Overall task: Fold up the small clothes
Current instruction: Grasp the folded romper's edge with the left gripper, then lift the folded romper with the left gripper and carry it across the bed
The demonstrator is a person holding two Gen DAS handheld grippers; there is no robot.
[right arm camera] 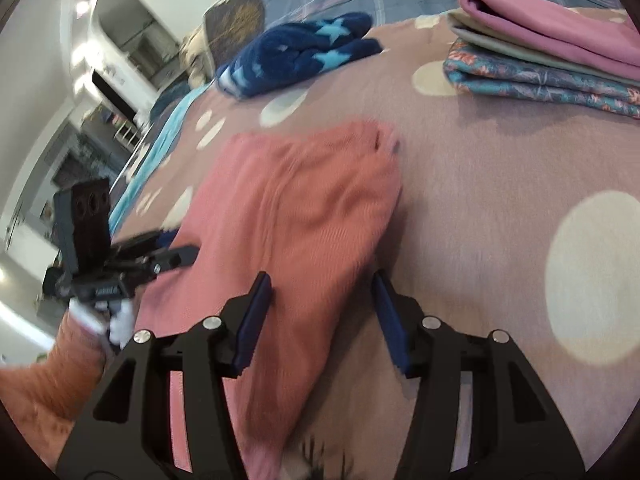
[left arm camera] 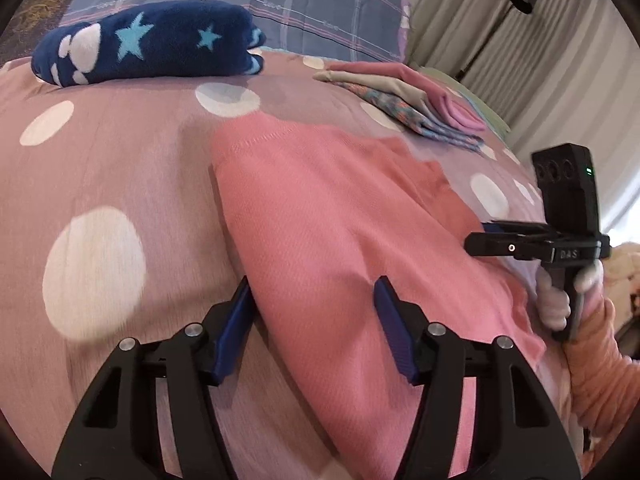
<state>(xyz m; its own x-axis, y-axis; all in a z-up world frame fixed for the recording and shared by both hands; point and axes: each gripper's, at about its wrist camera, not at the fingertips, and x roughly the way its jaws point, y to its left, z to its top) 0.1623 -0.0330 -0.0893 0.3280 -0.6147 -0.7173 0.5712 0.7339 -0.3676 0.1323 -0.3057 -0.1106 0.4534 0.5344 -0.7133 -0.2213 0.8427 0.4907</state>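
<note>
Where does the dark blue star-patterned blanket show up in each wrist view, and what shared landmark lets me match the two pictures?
Left wrist view: the folded star blanket lies upper left, on the dotted bedspread, beyond the pink garment.
Right wrist view: the star blanket lies top centre, left of the stack of folded clothes.
Shared landmark: the pink garment, lying in front of both grippers.
</note>
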